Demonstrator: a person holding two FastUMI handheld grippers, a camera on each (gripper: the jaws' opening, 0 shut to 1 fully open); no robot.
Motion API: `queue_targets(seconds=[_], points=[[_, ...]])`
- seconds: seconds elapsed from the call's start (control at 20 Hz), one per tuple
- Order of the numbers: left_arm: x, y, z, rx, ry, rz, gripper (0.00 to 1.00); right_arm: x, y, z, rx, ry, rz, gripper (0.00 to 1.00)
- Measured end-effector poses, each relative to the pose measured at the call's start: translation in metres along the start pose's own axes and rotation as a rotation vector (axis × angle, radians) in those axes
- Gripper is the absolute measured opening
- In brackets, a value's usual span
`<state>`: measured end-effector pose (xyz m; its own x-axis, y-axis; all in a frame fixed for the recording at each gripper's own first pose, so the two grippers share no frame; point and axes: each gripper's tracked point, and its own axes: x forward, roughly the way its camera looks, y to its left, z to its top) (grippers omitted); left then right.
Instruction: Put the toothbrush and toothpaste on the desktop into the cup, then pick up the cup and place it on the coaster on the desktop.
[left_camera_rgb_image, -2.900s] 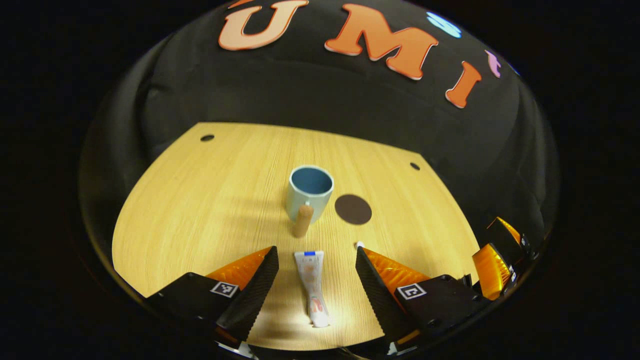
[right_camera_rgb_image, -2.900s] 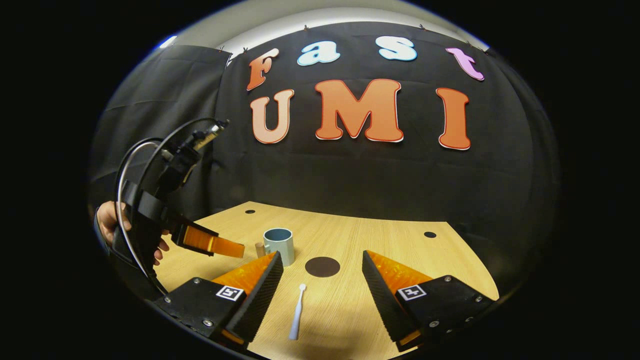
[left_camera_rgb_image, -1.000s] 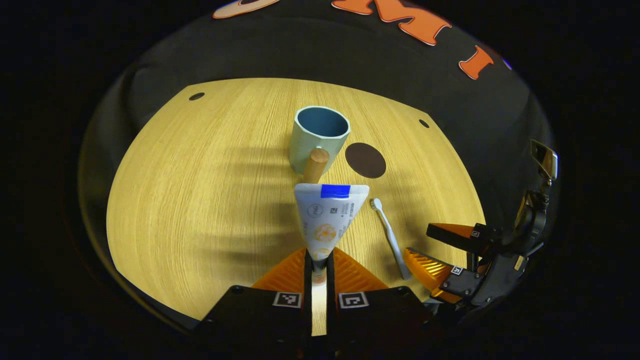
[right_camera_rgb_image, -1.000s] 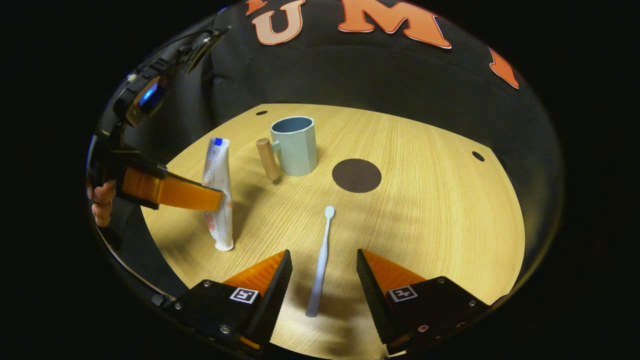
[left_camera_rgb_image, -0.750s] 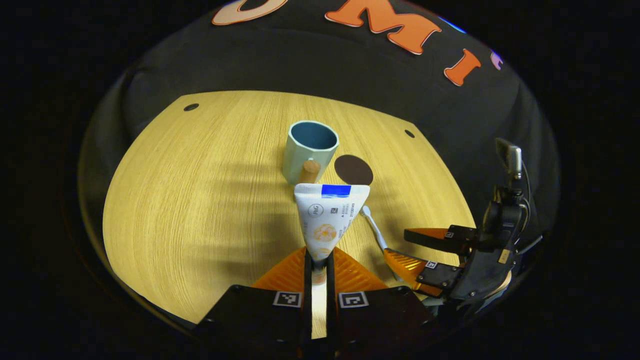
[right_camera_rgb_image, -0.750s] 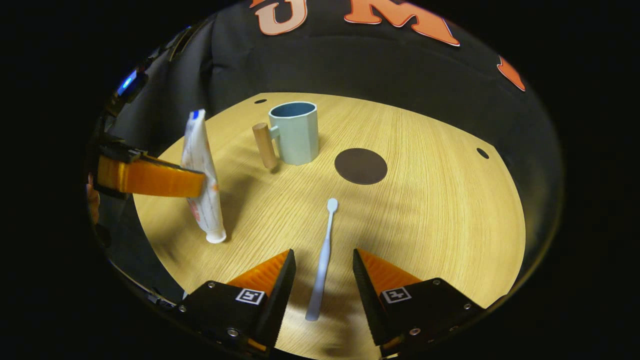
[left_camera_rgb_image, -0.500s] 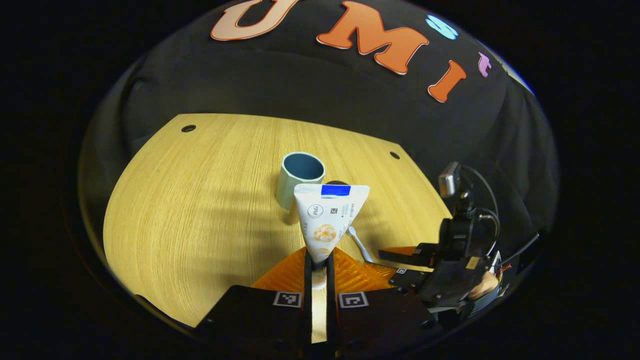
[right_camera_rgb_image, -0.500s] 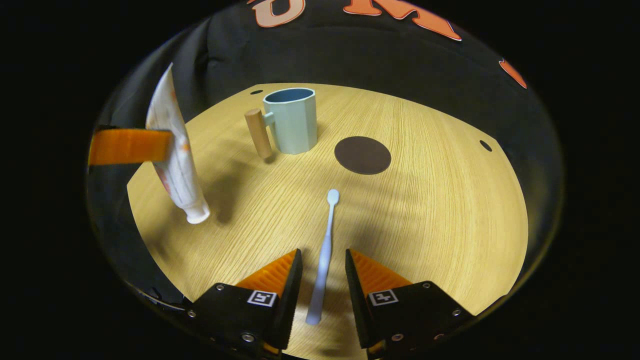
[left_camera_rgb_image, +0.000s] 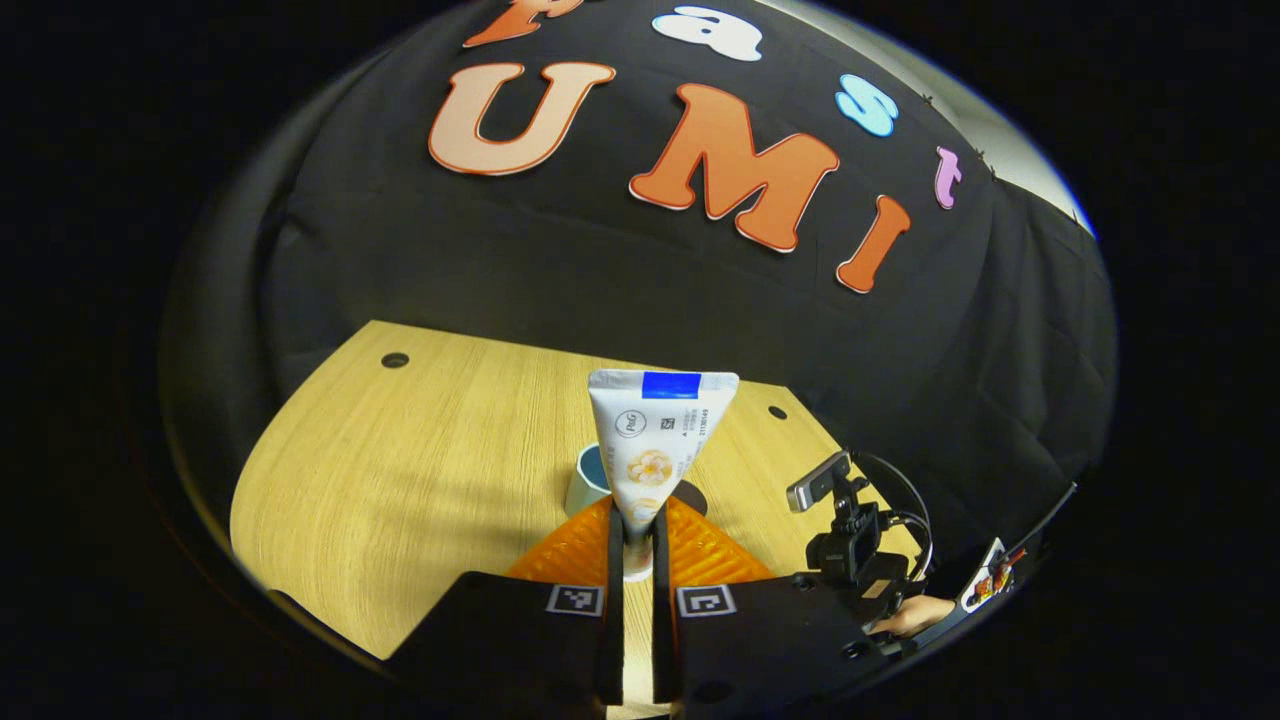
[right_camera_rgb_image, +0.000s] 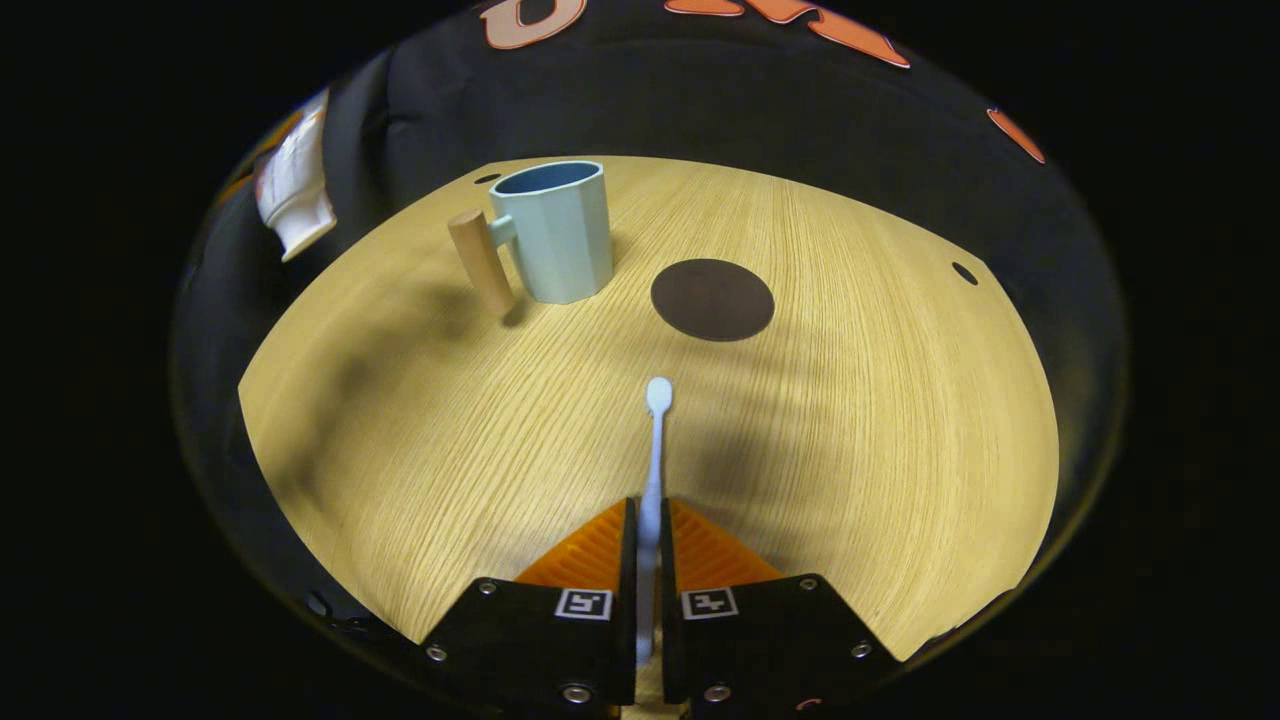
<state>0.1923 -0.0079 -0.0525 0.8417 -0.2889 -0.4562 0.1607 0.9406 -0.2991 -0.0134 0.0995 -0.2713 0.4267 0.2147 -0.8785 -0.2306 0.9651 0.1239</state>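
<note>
The toothpaste (left_camera_rgb_image: 660, 440) is a white tube with a blue strip at its flat top end, a small flower picture and some tiny print that is too small to read. It stands up between the two fingers of the left hand-held gripper (left_camera_rgb_image: 636, 520), which is squeezed tight on the narrow lower part of the tube, up in the air above the surface (left_camera_rgb_image: 420, 450). The wide flat end points away from that hand-held gripper. In the right gripper view the cap end of the tube (right_camera_rgb_image: 293, 200) shows far off to the upper left, off the surface. The toothbrush (right_camera_rgb_image: 654, 450) is pale and thin. Its handle sits between the fingers of the right hand-held gripper (right_camera_rgb_image: 648, 540), which is closed tight on it, and its small round head points straight ahead. The toothbrush looks low over the wooden surface (right_camera_rgb_image: 850, 400); I cannot tell if it touches. The cup (right_camera_rgb_image: 553, 232) is light blue with a wooden handle (right_camera_rgb_image: 481, 262) on its left side. It stands upright, ahead and to the left of the right hand-held gripper. I cannot see anything inside it. The coaster (right_camera_rgb_image: 712, 299) is a dark round disc, flat on the surface, just right of the cup and straight beyond the toothbrush head. In the left gripper view the cup (left_camera_rgb_image: 588, 480) peeks out just behind the tube. The right hand-held gripper (left_camera_rgb_image: 850, 560) with a hand (left_camera_rgb_image: 908, 613) on it is low on the right.
</note>
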Motion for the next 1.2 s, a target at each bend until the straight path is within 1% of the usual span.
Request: queue_targets(seconds=[0.15, 0.25, 0.35, 0.5, 0.6, 0.7, 0.8, 0.95, 1.05, 1.2], points=[[0.014, 0.001, 0.033, 0.049, -0.106, 0.002, 0.12, -0.001, -0.002, 0.003, 0.002, -0.044, -0.003, 0.06], [0.028, 0.007, 0.044, 0.057, -0.153, -0.010, 0.12, -0.002, 0.002, 0.003, 0.030, -0.067, 0.028, 0.05], [0.044, 0.012, 0.044, 0.044, -0.162, -0.034, 0.12, 0.001, 0.002, 0.007, 0.039, -0.107, 0.028, 0.05], [0.066, 0.019, 0.043, 0.038, -0.178, -0.044, 0.12, -0.003, 0.001, 0.013, 0.067, -0.157, 0.035, 0.05], [0.072, 0.012, 0.043, 0.028, -0.175, -0.053, 0.12, -0.009, 0.001, 0.024, 0.092, -0.205, 0.046, 0.05], [0.076, 0.016, 0.042, 0.035, -0.180, -0.043, 0.12, -0.017, 0.004, 0.036, 0.115, -0.264, 0.070, 0.05], [0.088, 0.019, 0.039, 0.047, -0.191, -0.036, 0.12, -0.027, 0.013, 0.045, 0.136, -0.304, 0.129, 0.05], [0.107, 0.025, 0.029, 0.054, -0.187, -0.027, 0.12, -0.042, 0.009, 0.059, 0.134, -0.372, 0.129, 0.05], [0.118, 0.027, 0.022, 0.054, -0.180, -0.025, 0.12, -0.050, 0.011, 0.071, 0.156, -0.416, 0.152, 0.05], [0.136, 0.030, 0.008, 0.060, -0.147, -0.021, 0.12, -0.066, 0.010, 0.093, 0.171, -0.492, 0.162, 0.05]])
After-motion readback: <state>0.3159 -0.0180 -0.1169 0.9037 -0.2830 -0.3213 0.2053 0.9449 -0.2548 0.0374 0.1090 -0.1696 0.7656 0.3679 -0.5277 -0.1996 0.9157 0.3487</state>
